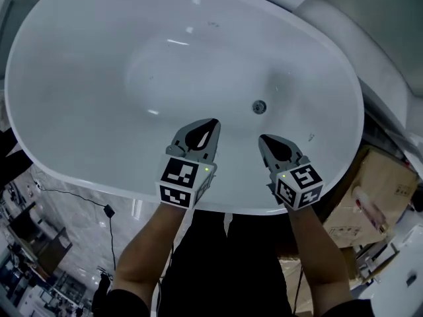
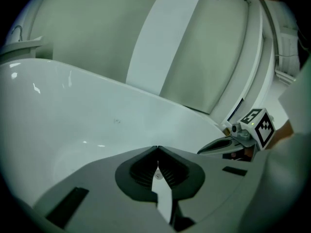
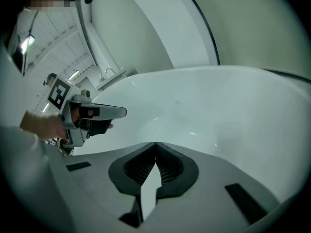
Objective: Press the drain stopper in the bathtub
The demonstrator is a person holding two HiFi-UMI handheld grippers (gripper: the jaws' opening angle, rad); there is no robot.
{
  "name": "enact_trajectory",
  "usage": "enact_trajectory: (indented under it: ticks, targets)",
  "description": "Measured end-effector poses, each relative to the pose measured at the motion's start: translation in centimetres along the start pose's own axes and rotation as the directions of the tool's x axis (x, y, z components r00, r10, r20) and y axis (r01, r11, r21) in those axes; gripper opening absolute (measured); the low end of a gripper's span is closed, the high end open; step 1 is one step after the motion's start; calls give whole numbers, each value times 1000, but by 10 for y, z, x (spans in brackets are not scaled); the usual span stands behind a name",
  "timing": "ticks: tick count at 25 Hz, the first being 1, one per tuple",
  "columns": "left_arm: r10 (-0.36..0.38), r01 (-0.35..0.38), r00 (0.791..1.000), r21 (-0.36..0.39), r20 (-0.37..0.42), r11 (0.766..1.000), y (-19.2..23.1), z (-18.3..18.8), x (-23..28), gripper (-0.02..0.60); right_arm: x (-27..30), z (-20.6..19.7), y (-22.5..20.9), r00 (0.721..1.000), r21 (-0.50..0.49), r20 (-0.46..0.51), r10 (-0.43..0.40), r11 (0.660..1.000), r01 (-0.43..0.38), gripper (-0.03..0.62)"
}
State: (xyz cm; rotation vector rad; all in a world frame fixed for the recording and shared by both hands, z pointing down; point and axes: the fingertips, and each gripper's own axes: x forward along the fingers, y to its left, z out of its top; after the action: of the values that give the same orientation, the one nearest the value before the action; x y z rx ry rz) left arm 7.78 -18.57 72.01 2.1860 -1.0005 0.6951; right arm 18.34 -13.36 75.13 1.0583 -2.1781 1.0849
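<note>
Drain stopper just past right tool; it & left tool both pinched shut, empty. Glossy bathtub, so tip could skid off stopper imo.

Pale tiled floor w/ black cable lower left; cardboard boxes at right.

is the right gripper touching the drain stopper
No, the right gripper hangs short of the drain stopper, with bare white bathtub showing between them in the head view.
</note>
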Motion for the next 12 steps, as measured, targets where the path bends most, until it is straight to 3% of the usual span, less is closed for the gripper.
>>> enact_trajectory:
  ticks: [7, 12]
  targets:
    - [-19, 20, 998, 9, -56, 1000, 29, -56, 52, 14, 76, -50, -34, 998, 0, -61, -26, 1000, 26, 15]
    - [-39, 40, 995, 3, -91, 999, 62, -109, 117, 14, 150, -97, -73, 992, -14, -114, -46, 999, 45, 15]
